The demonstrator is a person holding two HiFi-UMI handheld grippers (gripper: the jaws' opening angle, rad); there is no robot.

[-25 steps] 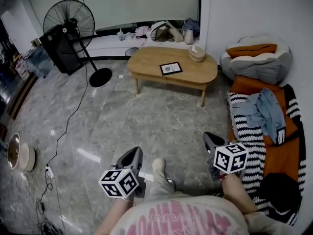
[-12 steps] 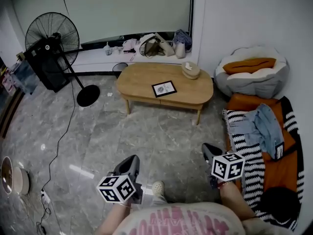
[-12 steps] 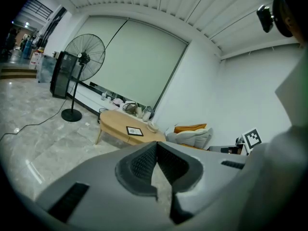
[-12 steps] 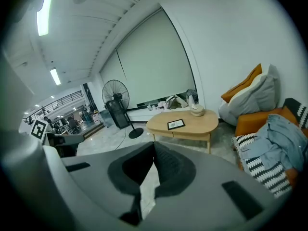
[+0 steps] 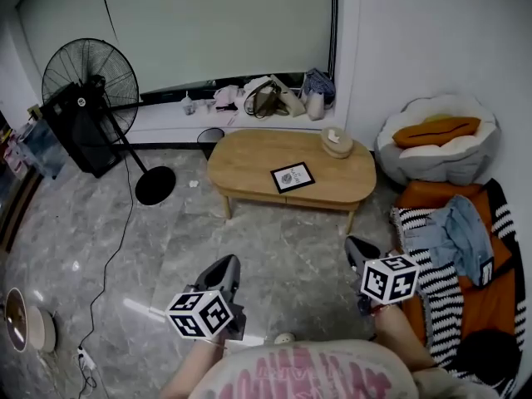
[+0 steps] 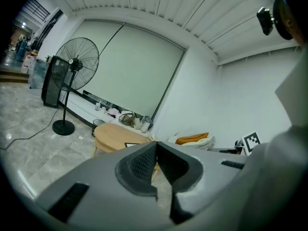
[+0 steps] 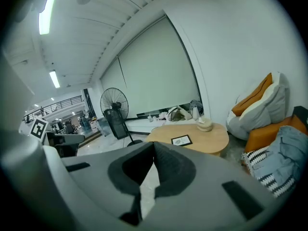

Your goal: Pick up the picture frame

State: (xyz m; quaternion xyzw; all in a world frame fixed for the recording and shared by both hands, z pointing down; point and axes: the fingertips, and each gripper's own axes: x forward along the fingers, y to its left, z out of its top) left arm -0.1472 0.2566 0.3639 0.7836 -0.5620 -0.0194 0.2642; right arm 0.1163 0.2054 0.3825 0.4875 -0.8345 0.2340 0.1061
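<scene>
The picture frame [image 5: 293, 177] is small, black-edged and lies flat on the oval wooden coffee table [image 5: 249, 160]. It also shows in the right gripper view [image 7: 181, 140], and as a dark sliver in the left gripper view [image 6: 132, 145]. My left gripper [image 5: 225, 263] and right gripper [image 5: 356, 246] hang over the marble floor, well short of the table, both pointing toward it. The left gripper's [image 6: 156, 143] jaws meet at the tips with nothing between them. The right gripper's [image 7: 154, 144] jaws are likewise shut and empty.
A round woven basket [image 5: 337, 142] sits on the table's right end. A standing fan [image 5: 87, 77] with a trailing cable stands at the left. A bean bag [image 5: 436, 144] and a striped rug with denim clothing [image 5: 461, 231] lie at the right. Bags crowd the window ledge [image 5: 274, 98].
The table and frame have drawn nearer, sitting lower in the head view. Both grippers travelled forward with me, still shut and empty.
</scene>
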